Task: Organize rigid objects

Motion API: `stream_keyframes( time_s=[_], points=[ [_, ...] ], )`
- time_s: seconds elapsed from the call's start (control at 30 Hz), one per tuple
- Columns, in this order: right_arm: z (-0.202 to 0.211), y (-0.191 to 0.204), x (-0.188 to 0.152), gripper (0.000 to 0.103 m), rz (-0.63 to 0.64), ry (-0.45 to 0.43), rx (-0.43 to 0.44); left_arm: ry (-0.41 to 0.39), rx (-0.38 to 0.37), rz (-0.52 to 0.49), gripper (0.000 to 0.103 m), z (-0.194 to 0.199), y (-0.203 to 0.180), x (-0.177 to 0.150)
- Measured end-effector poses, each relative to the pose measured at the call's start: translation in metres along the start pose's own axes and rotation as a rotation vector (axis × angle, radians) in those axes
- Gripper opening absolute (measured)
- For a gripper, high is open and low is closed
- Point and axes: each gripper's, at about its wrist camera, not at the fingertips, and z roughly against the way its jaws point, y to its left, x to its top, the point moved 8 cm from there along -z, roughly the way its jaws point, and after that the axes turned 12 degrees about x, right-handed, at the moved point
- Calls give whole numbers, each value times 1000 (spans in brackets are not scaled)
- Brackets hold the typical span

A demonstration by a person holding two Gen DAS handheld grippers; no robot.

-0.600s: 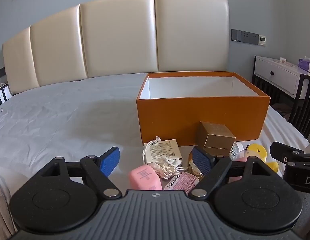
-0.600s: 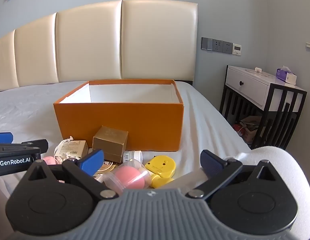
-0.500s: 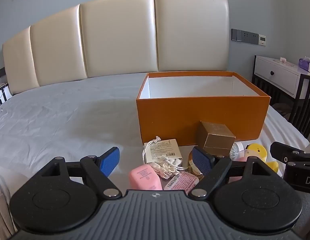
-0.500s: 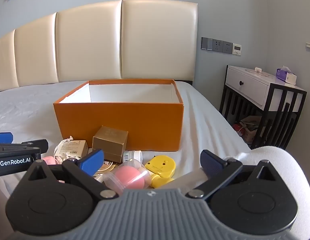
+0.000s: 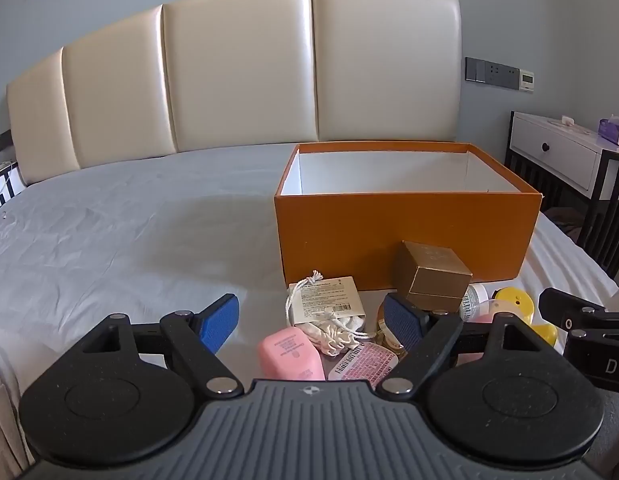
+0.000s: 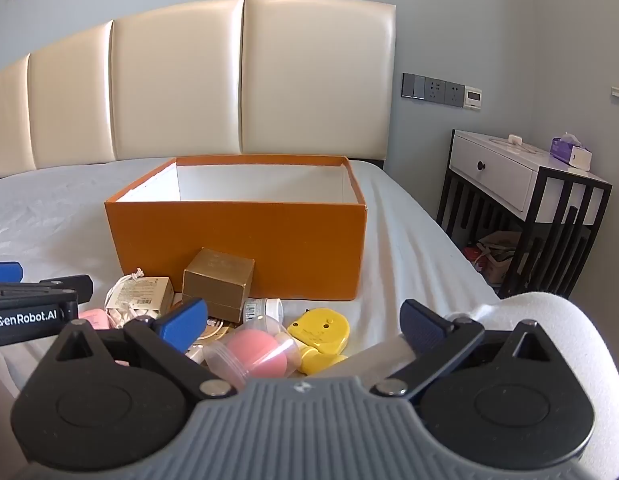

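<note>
Both tools, left (image 5: 311, 320) and right (image 6: 303, 320), spread and empty above the grey-sheeted bed (image 5: 109, 232); small rigid items heaped at six o'clock of the open orange cardboard box (image 6: 237, 236), apparently unfilled; next: first pick, likely the gold cardboard cube (image 6: 218, 280).

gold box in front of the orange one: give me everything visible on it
The gold box is a small cube-like carton, matte metallic gold, seemingly cardboard, with a lid whose seam runs around the lower part; faint print marks the top. It is closed, upright, turned corner-on to the cameras. It sits on the bed just in front of the orange box, amid the pile of small items; a white labelled jar lies at its base. Actual contact cannot be told. Nothing grips it.
</note>
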Motion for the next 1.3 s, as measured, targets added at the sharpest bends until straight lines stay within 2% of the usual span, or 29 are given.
stream_keyframes(
  time_s=[1.3],
  points=[
    [0, 1, -2, 101, 5, 3, -4, 6, 4, -5, 96, -1, 0, 0]
  ],
)
